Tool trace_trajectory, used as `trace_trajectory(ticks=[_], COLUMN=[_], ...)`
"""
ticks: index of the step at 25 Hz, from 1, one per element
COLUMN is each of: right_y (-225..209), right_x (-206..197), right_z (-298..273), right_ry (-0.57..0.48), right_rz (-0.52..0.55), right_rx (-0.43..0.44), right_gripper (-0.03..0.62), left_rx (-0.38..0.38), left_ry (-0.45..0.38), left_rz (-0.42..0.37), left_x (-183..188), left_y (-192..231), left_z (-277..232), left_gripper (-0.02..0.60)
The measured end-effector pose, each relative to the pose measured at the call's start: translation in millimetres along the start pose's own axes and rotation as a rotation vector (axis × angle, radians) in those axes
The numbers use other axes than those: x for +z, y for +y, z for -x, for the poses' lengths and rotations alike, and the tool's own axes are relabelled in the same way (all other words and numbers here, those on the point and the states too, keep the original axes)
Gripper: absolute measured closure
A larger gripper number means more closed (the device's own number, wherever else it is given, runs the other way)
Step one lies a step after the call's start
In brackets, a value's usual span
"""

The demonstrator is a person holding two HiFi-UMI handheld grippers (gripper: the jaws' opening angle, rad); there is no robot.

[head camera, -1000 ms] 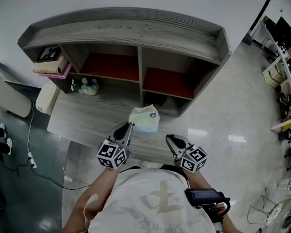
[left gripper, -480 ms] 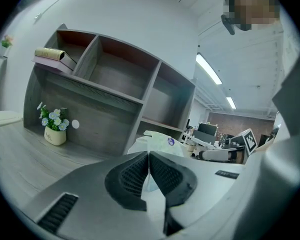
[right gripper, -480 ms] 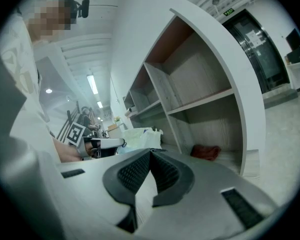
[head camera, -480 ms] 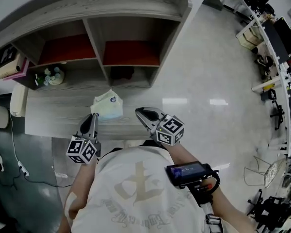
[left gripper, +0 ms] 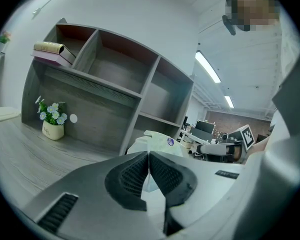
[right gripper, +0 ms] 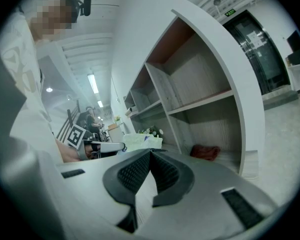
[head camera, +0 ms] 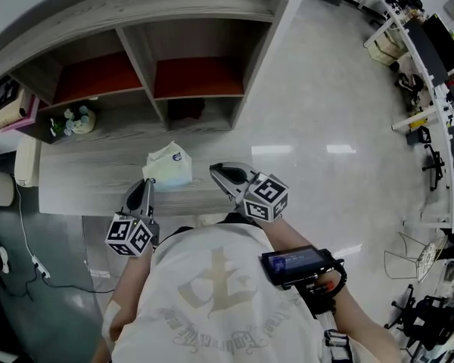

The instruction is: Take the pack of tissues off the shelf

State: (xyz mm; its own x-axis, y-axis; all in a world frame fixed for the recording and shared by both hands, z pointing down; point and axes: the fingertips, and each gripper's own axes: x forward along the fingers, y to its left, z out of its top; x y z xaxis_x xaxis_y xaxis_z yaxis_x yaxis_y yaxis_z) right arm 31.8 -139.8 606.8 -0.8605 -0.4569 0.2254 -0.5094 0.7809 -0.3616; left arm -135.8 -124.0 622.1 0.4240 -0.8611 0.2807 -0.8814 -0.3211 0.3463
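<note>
The pack of tissues [head camera: 169,165], pale green and white, lies on the grey wooden desk [head camera: 91,180] in front of the shelf unit [head camera: 136,59]. In the left gripper view the pack [left gripper: 155,143] shows just beyond the jaws; in the right gripper view the pack [right gripper: 140,141] sits far left. My left gripper [head camera: 147,184] hovers just left of the pack, shut and empty. My right gripper [head camera: 218,172] hangs to the pack's right, off the desk's end, shut with nothing held.
A small flower pot [head camera: 76,118] stands at the desk's back left. Books [head camera: 11,106] lie in the upper left compartment. A dark red cloth [right gripper: 205,152] sits in the lower right compartment. A white appliance [head camera: 26,157] stands left of the desk. Glossy floor spreads to the right.
The head view has swung right and nearer: shelf and desk slid toward the upper left. Both grippers stay shut near the pack, which rests on the desk throughout.
</note>
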Motion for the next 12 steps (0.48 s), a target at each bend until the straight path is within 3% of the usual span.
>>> trace_trajectory(ticks=[12], right_y=[-6], right_x=[-1], right_z=[1], right_ry=[-0.011], right_rz=[-0.003], right_rx=[-0.006], right_gripper=[0.591], left_rx=[-0.03], left_ry=[0.006], left_rz=[-0.018], left_x=[2], left_y=[-7], left_z=[-13], left_gripper=[0.568])
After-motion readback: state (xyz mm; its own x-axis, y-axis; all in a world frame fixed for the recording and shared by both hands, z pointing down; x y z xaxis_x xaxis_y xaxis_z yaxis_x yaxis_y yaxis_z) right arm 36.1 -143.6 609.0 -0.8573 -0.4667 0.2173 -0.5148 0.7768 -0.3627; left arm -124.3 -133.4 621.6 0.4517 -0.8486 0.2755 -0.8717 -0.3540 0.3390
